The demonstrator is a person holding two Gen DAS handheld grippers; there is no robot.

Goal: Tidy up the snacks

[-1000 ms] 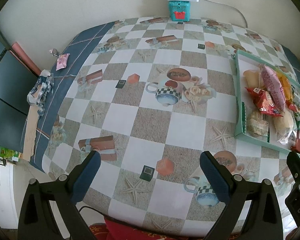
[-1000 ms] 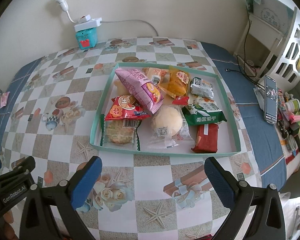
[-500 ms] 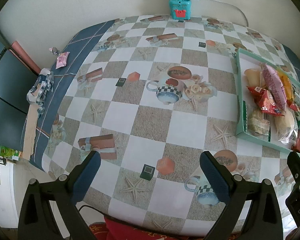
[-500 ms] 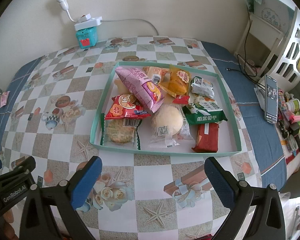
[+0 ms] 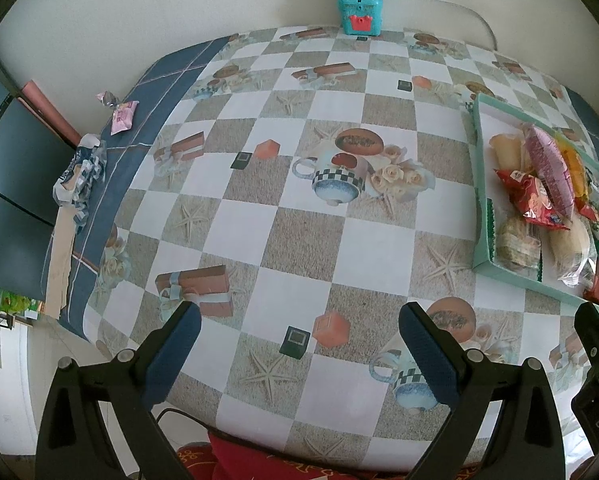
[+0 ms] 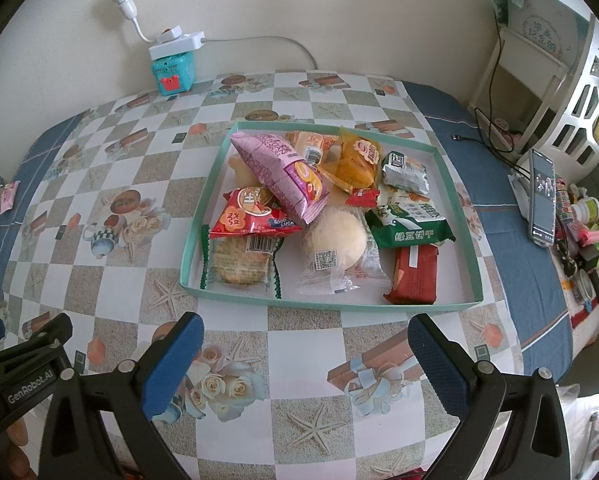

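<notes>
Mint-green cardboard is forming the shallow tray (image 6: pixel 457 200), and every snack is being held inside it on the checked tablecloth (image 6: pixel 299 344). Against the tray's near wall, a green-edged cracker pack (image 6: pixel 239 266) is lying at the left, a clear-wrapped round bun (image 6: pixel 333 240) beside it, and a red bar (image 6: pixel 416 276) in the near right corner. Above the cracker pack, a red pouch (image 6: pixel 251 212) is being overlapped by a tilted pink bag (image 6: pixel 283 172). An orange pack (image 6: pixel 357 160) is being kept towards the tray's far wall, and a green biscuit pack (image 6: pixel 411 226) is lying near its right wall.

The right gripper (image 6: pixel 305 364) is being held just short of the tray's near wall, its blue-padded jaws spread wide with nothing between them. The left gripper (image 5: pixel 299 354) is being held well to the left of the tray over bare cloth, its jaws likewise parted and empty. Beyond the tray, by the wall, a teal box (image 6: pixel 173 72) is carrying a white power strip (image 6: pixel 175 44).
</notes>
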